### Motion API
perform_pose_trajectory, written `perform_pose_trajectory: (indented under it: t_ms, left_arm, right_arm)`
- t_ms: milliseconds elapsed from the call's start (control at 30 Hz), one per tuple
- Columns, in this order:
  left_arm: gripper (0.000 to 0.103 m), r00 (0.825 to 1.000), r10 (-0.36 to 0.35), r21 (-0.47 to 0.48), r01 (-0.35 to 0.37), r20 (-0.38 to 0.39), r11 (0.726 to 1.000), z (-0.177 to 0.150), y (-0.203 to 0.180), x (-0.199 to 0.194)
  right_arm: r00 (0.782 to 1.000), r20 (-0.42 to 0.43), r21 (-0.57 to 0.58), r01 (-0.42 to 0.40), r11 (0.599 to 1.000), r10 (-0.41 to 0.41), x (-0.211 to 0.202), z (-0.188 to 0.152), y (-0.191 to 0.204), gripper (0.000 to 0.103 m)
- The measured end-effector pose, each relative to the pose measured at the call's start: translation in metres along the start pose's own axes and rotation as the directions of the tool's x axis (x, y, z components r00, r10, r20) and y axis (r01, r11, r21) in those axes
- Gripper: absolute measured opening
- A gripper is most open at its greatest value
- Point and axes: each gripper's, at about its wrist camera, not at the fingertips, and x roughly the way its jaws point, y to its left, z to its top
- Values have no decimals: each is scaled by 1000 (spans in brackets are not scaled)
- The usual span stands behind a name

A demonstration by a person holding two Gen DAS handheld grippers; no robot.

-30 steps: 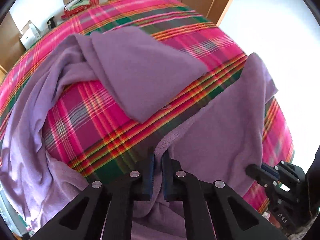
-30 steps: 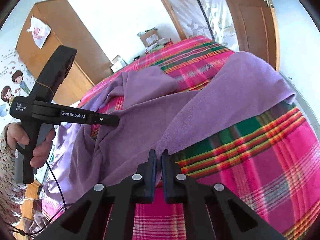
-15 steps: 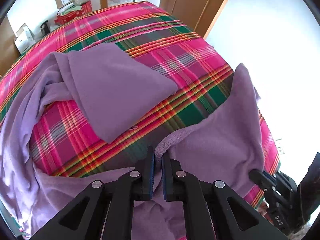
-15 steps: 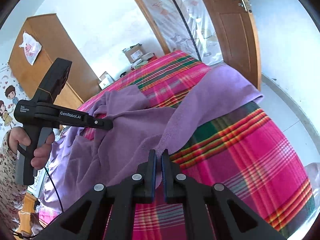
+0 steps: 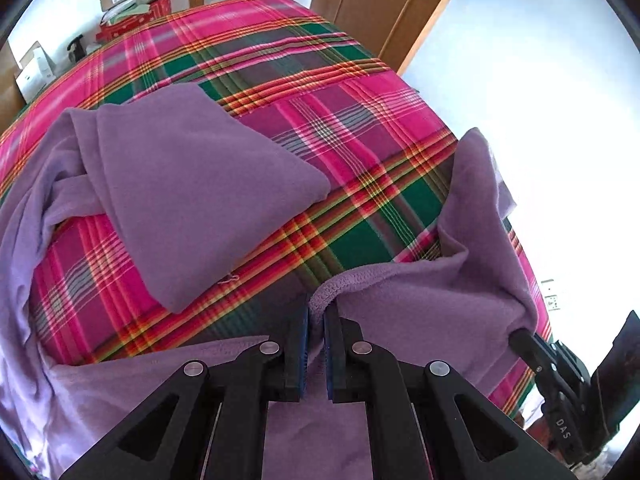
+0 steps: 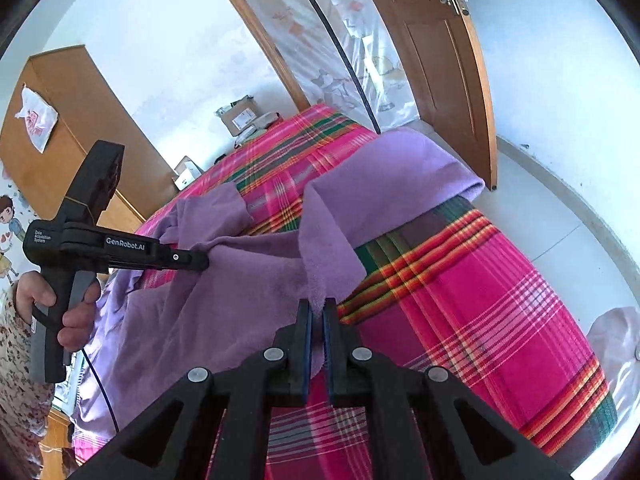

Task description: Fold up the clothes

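Plaid bedspread [image 5: 320, 92], wooden door [image 6: 448, 60].

right claw [image 6: 317, 312] pinching purple garment [image 6: 256, 280], left claw [image 6: 202, 261] gripping it, plaid bedspread [image 6: 460, 300]

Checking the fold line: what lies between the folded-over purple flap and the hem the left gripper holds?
In the left wrist view, only bare plaid bedspread lies between the flap and the hem pinched by the left gripper.
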Motion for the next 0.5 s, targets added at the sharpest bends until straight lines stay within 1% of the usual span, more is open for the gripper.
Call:
perform_pose_trajectory:
  t_ms: [133,333,433,500]
  left_arm:
    - [7,1000,-19,-18,19,-10,1000,1,4,7]
    - [11,998,-59,-18,59,-23,998,1,9,11]
    - [12,998,-69,3,69,2,998,-5,10,-2]
    - [17,997,-65,16,65,31,998,-10,12,-17]
  right_arm:
    - [1000,-19,7,15,1000,-15,5,-3,-5,5]
    - [998,-38,-13,44,999,-44,9,-4,-6,6]
    - [997,-46,-21,55,998,-56,11,-5,-5,9]
    - [997,-53,-19,56,998,-57,12,-6,-6,10]
